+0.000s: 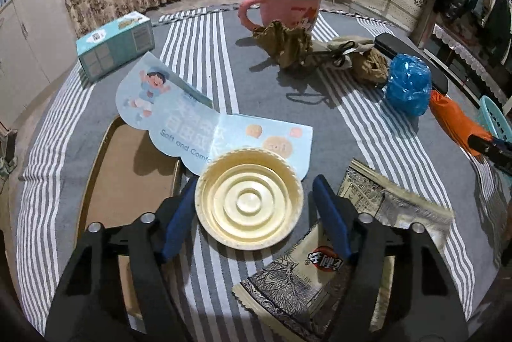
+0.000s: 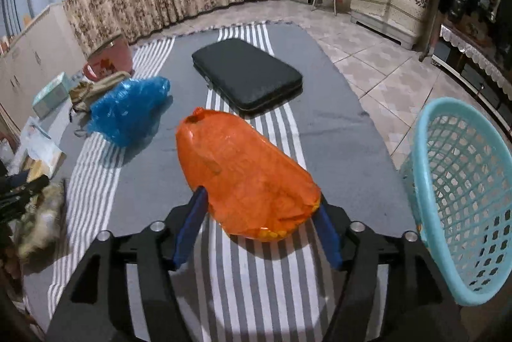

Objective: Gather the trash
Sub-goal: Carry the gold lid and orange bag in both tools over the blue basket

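On striped cloth, leaflet (image 1: 192,121) reading "Soft and Comfo"

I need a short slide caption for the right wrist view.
Open right gripper straddling a crumpled orange plastic bag on the grey striped cloth, beside a light-blue plastic basket.

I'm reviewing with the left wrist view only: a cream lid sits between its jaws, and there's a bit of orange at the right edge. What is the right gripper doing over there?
Observer: The right gripper is open, with its jaws either side of the near end of an orange plastic bag lying on the striped cloth.
Operator: Is there a bin? I see only a teal sliver.
Observer: Yes, a teal lattice basket stands just right of that gripper. Nothing shows inside the part in view.
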